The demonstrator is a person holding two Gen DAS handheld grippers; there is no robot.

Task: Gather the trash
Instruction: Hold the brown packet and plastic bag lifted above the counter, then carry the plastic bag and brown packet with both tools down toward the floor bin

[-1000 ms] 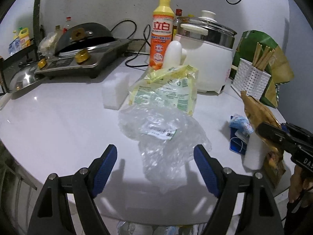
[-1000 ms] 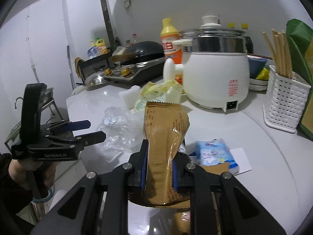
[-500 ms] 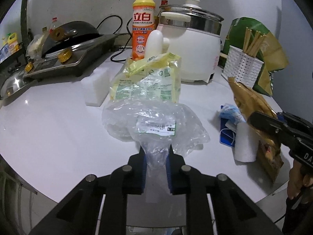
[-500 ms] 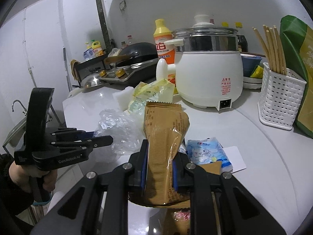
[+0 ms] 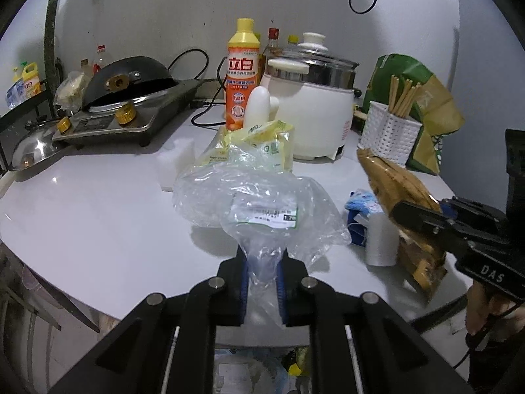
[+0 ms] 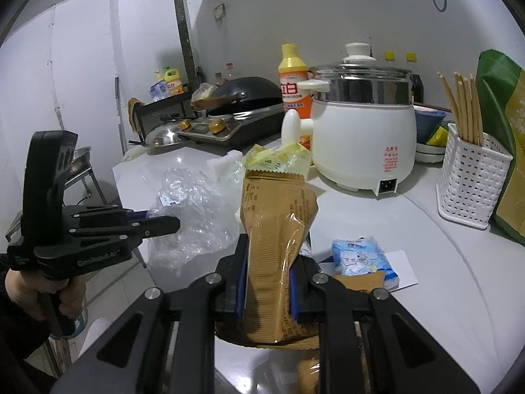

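Tongs grip trash on both sides. The left tongs point level toward the white cooker, clamped on the neck of a clear plastic bag, whose crumpled body stands up off the counter in front of the cooker. The right tongs point the same way, pinching one brown wrapper that stands upright between the pads; the wrapper's lower end hangs below them. In the left view the right tongs come in from the side, level with the counter's near edge.

On the counter in front of the cooker lie one yellow packet, one white foam block and one blue tissue pack, the pack resting on a white card. One orange detergent bottle stands just behind the cooker's handle. One white basket beside the cooker holds several chopsticks.
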